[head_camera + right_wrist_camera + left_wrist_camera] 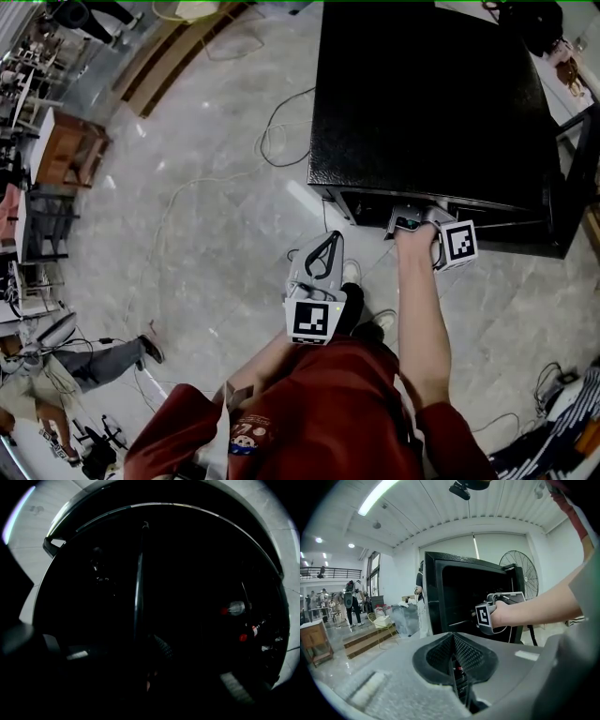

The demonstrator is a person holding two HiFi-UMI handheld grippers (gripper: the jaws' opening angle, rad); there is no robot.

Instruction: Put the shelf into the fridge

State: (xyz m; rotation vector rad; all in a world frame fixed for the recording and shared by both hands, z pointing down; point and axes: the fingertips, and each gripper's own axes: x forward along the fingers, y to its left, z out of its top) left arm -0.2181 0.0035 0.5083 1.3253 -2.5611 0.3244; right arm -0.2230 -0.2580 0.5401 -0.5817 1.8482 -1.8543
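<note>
From the head cam I saw the black fridge (422, 94) standing on the pale stone floor (216, 206), w/ its open front facing the person. The R gripper (410, 223) was at that opening, held out on a bare forearm (422, 319) and pointing about level, its tips just inside the cabinet.

The R gripper view was nearly all dark. I was looking into the fridge interior, w/ the curved rim of the opening round the pic. A thin pale edge, the shelf (137, 583), ran edge-on from right at the jaws away into the dark. The jaws were all but closed, and the pads were pinched on the near edge of that shelf, as far as the gloom let me read it. So the shelf was inside the fridge, in the R grip. I couldn't tell whether it sat on any rail. Off to the right in that view, bottles (236, 607) w/ red caps showed at the side of the interior.

The L gripper (330, 240) hung near the person's body, well apart from the fridge front. In the L gripper view its two black ribbed pads met along a centre line, fully closed, w/ nothing btwn them. Past them that view showed the fridge's front frame, the R gripper's marker cube at the opening, and a standing fan (520, 573) behind. Loose cables (281, 131) lay on the floor beside the fridge.
</note>
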